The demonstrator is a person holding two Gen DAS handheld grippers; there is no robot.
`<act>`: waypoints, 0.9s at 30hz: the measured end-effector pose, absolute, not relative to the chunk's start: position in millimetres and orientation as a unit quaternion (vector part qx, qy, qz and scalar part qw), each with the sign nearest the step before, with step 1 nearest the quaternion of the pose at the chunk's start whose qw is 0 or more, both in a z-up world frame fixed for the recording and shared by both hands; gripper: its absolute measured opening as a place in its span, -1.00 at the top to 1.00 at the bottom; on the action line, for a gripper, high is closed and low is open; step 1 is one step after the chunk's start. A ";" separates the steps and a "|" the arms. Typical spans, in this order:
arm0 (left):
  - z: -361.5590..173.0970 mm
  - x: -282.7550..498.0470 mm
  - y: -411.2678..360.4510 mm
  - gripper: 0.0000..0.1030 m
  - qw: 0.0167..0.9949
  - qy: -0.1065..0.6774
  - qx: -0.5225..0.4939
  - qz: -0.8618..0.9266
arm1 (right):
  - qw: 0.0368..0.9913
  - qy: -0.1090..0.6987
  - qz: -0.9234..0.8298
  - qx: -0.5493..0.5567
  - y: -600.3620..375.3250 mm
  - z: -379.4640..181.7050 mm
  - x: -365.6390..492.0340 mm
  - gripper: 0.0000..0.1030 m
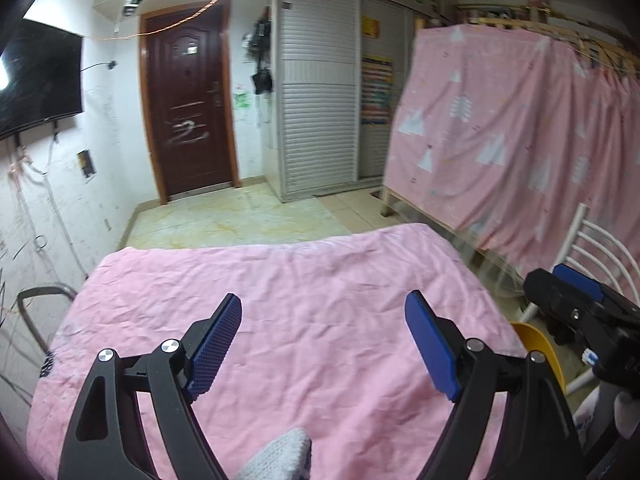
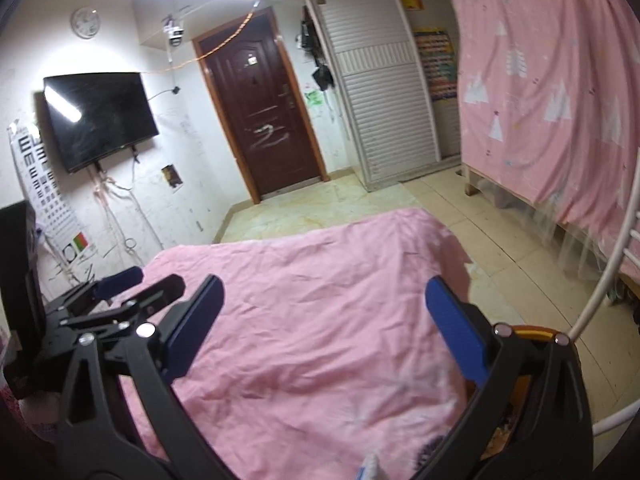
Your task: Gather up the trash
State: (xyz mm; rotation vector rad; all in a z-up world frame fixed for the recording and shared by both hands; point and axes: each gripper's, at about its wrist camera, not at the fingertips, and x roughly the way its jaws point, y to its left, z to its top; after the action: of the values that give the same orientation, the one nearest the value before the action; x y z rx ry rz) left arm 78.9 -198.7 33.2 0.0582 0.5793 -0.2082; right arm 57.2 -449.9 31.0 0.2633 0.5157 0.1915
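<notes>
My left gripper point(image 1: 324, 300) is open over a wrinkled pink cloth point(image 1: 280, 280) that covers a table, with nothing between its blue pads point(image 1: 216, 344). My right gripper point(image 2: 324, 282) is also open and empty above the same pink cloth point(image 2: 312, 300). Each shows in the other's view: the right gripper point(image 1: 560, 284) at the far right, the left gripper point(image 2: 148, 280) at the left. An orange-yellow bin point(image 2: 532, 331) sits beside the table's right edge, partly hidden behind my right finger; the bin point(image 1: 538, 344) also shows in the left wrist view. No loose trash shows on the cloth.
A white metal chair point(image 1: 600, 248) stands right of the table, by a bunk bed hung with a pink curtain point(image 1: 500, 128). Beyond the table lie tiled floor point(image 1: 240, 216), a brown door point(image 1: 188, 100) and a slatted wardrobe point(image 1: 320, 92). A TV point(image 2: 100, 120) hangs on the left wall.
</notes>
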 end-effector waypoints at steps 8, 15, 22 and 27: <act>41.4 76.0 -164.4 -0.45 0.962 0.268 0.020 -0.057 | 0.956 0.244 0.117 0.116 -422.4 37.6 65.9 -0.88; 46.1 75.1 -142.4 -0.45 0.964 0.263 0.010 -0.040 | 0.955 0.245 0.128 0.109 -408.5 39.0 69.3 -0.88; 46.8 75.3 -124.9 -0.45 0.964 0.263 0.000 -0.027 | 0.955 0.244 0.133 0.102 -398.9 44.7 72.3 -0.88; 47.4 76.7 -117.3 -0.45 0.965 0.262 -0.005 -0.021 | 0.955 0.245 0.136 0.098 -392.6 46.4 73.7 -0.88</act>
State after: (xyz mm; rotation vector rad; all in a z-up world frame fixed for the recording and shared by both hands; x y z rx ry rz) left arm 76.7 -117.3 47.4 -0.0102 0.5297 -0.0432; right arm 73.7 -392.6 46.4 0.1990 0.4972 0.2770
